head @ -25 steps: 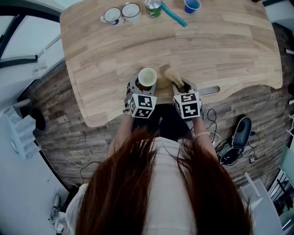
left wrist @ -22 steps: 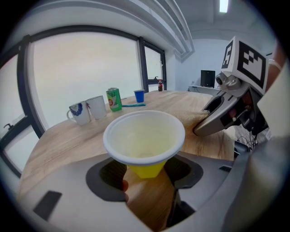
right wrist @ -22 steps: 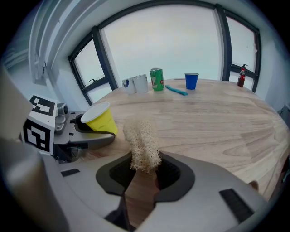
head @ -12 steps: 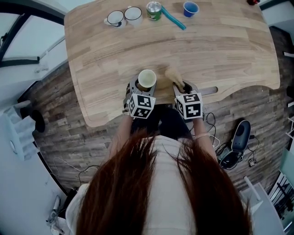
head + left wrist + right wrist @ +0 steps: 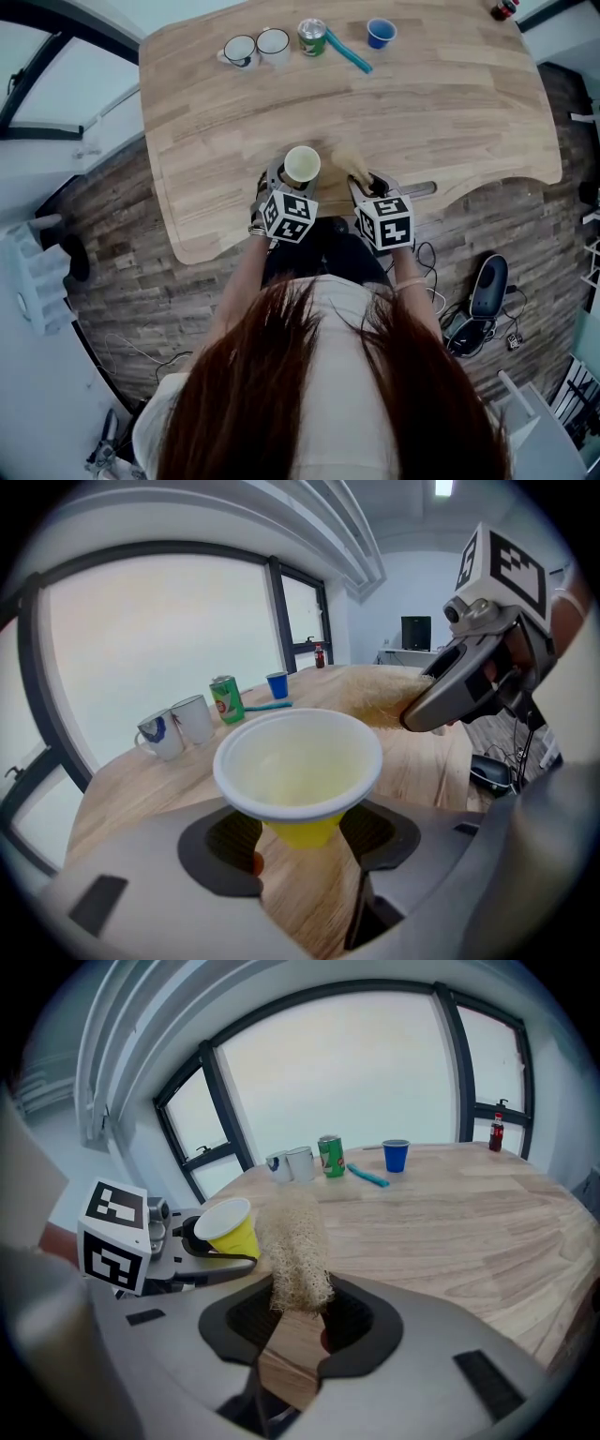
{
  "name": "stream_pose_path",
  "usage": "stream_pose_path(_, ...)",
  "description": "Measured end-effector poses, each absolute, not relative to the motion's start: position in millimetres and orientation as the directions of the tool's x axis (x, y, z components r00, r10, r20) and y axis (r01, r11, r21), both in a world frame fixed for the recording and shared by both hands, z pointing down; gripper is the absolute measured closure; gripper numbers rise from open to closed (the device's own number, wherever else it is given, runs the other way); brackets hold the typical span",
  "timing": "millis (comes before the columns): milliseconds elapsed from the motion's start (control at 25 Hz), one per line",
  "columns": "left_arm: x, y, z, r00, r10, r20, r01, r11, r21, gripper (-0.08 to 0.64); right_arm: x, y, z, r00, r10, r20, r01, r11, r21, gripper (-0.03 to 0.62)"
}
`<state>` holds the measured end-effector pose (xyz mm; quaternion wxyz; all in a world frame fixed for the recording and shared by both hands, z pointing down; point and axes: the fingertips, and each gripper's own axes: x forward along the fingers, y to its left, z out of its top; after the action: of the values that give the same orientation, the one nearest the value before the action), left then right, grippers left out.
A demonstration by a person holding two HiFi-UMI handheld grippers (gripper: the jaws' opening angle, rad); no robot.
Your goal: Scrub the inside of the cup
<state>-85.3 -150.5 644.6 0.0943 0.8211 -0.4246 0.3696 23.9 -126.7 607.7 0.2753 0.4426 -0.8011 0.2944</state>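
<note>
A yellow paper cup (image 5: 298,772) with a white inside stands upright between the jaws of my left gripper (image 5: 300,841), which is shut on its lower part. In the head view the cup (image 5: 302,165) is over the near edge of the wooden table (image 5: 450,103). My right gripper (image 5: 298,1321) is shut on a tan loofah scrubber (image 5: 294,1255) that sticks up out of the jaws. The loofah (image 5: 352,163) is just right of the cup, beside it and outside it. The cup (image 5: 227,1227) shows at the left in the right gripper view.
At the table's far edge stand two white mugs (image 5: 255,48), a green can (image 5: 311,37), a teal brush (image 5: 348,52) and a blue cup (image 5: 381,33). A small red bottle (image 5: 502,9) is at the far right corner. Cables and a dark device (image 5: 486,292) lie on the floor.
Both grippers keep their hold and stay side by side at the table's near edge. The head view has shifted slightly, so the table sits lower in the picture.
</note>
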Motion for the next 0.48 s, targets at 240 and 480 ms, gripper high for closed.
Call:
stream_pose_path(240,-81,-154,637,0.364,-0.627,0.689,-0.742,-0.642,-0.193,0.295,23,-124,595,-0.468,-0.558,0.685,-0.866,0.445,-0.229,0.466)
stream_pose_path(480,-79,-154,629,0.351,-0.628,0.695,-0.716,-0.658,-0.233,0.295,20,-125,580,-0.484,-0.570,0.664,-0.855,0.468,-0.222,0.466)
